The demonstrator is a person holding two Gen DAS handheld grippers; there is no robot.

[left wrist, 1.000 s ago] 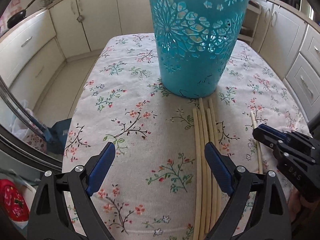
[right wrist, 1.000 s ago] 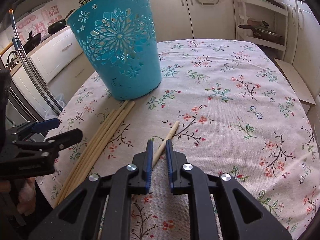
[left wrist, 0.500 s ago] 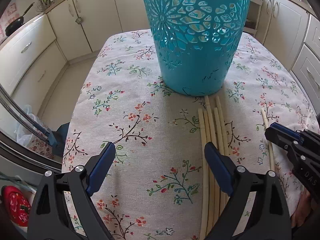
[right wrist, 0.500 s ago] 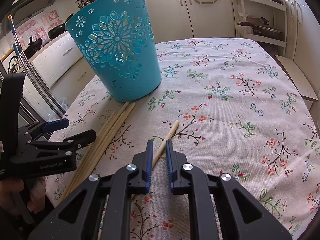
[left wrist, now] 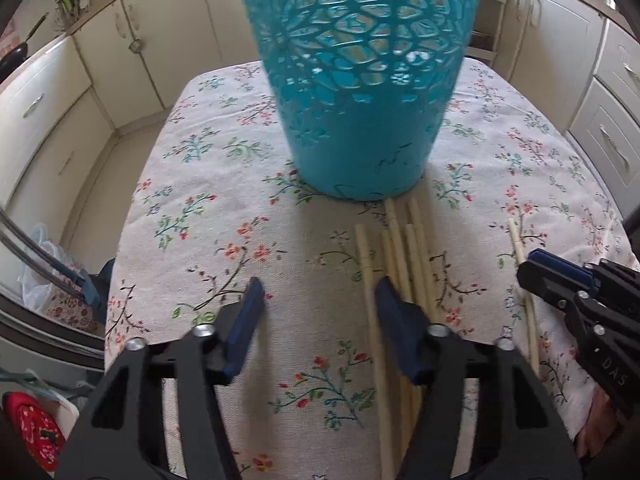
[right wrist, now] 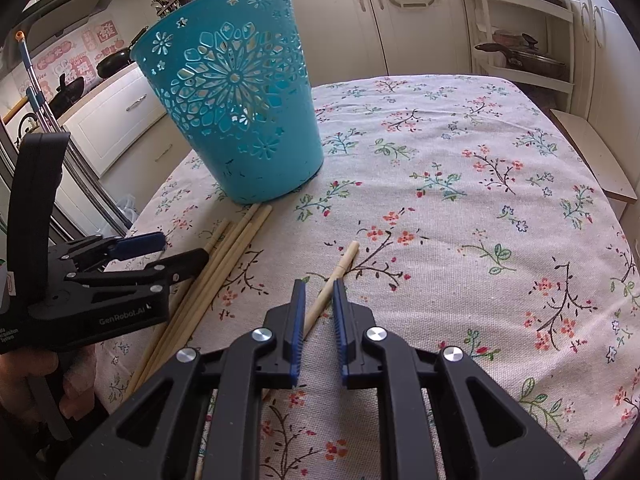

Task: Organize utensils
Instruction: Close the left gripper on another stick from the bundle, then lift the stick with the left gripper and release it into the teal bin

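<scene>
A teal cut-out basket (left wrist: 360,80) (right wrist: 240,108) stands upright on the floral tablecloth. A bundle of several pale wooden chopsticks (left wrist: 400,256) (right wrist: 224,260) lies in front of it. My left gripper (left wrist: 318,296) is open above the cloth, its right finger over the bundle; it also shows in the right wrist view (right wrist: 160,248). One single chopstick (right wrist: 334,276) (left wrist: 520,256) lies apart. My right gripper (right wrist: 318,300) straddles it with narrow jaws, not closed on it; it also shows in the left wrist view (left wrist: 536,268).
The table (right wrist: 480,208) is covered in a floral cloth, with edges close on the left and near sides. Cream kitchen cabinets (left wrist: 132,40) surround it. A shelf rack with a pan (right wrist: 520,56) stands at the back right.
My left gripper has moved forward toward the basket and its jaws have narrowed. The right gripper has stayed over the single chopstick.
</scene>
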